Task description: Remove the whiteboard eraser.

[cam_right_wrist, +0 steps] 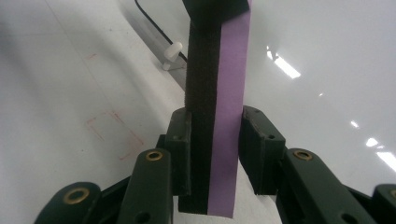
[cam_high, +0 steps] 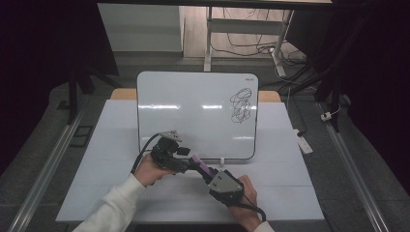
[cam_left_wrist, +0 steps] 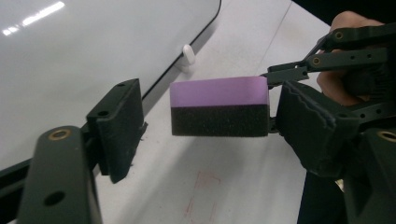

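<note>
A purple and black eraser (cam_high: 199,164) hangs over the white table in front of the whiteboard (cam_high: 193,116). My right gripper (cam_high: 209,174) is shut on one end of the eraser; in the right gripper view its pads (cam_right_wrist: 181,149) press the black and purple faces of the eraser (cam_right_wrist: 217,93). My left gripper (cam_high: 189,162) comes from the left. In the left gripper view the eraser (cam_left_wrist: 219,107) lies between its jaws. The right pad (cam_left_wrist: 313,126) sits at the eraser's end, and the left pad (cam_left_wrist: 119,126) stands clear with a gap.
A black scribble (cam_high: 241,105) marks the whiteboard's upper right. A small white foot (cam_high: 222,161) props the board's lower edge. Faint red marks (cam_left_wrist: 201,186) stain the table top (cam_high: 270,193). Table legs and cables stand on the floor behind.
</note>
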A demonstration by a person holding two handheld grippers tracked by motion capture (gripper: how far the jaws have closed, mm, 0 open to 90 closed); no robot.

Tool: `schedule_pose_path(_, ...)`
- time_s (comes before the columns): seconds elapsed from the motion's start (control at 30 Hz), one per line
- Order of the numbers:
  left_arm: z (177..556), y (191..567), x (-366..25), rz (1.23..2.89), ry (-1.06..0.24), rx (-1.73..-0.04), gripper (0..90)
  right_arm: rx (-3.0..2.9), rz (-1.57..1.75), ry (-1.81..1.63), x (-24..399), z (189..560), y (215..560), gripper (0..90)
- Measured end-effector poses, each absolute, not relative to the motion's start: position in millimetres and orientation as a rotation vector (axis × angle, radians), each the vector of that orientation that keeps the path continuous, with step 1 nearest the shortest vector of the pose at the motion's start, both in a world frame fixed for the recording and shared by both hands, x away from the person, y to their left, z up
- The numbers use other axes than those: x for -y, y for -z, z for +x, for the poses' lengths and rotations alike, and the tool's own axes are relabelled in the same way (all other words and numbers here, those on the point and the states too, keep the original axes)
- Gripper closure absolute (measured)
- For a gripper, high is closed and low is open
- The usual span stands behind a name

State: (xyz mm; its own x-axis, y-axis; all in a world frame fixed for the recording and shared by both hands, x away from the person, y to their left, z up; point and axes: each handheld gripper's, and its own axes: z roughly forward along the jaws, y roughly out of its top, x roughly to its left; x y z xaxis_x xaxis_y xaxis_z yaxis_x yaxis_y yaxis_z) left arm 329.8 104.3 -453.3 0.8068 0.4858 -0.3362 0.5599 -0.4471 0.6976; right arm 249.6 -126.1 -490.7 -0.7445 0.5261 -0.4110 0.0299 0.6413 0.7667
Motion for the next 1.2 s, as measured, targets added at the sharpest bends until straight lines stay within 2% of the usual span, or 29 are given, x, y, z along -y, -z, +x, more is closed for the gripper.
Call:
schedule_pose_path(0.3,331.8,458.4,-104.0,2.136,0.185,-0.731,38.0,-2.218,0.373,-0.991,121.1,244.7,492.5,65.5)
schedule_pose_path(0.7,329.2,460.8,-103.6,2.155,0.167,-0.724,39.8,-2.256,0.397,-1.001,120.9,245.8,494.0,62.9)
schedule_pose_path(0.77,326.5,460.2,-102.9,2.175,0.138,-0.709,39.9,-2.277,0.43,-1.028,122.8,248.7,494.2,53.1)
schedule_pose_path(0.9,324.2,460.2,-104.9,2.196,0.114,-0.671,40.0,-2.366,0.484,-1.142,131.4,255.8,488.2,40.0)
schedule_pose_path(1.07,322.2,459.7,-108.0,2.202,0.101,-0.621,40.1,-2.448,0.531,-1.285,146.6,265.4,480.7,35.0)
schedule_pose_path(1.2,317.4,459.5,-108.7,2.22,0.105,-0.519,40.1,-2.529,0.574,-1.432,164.2,278.6,474.1,29.8)
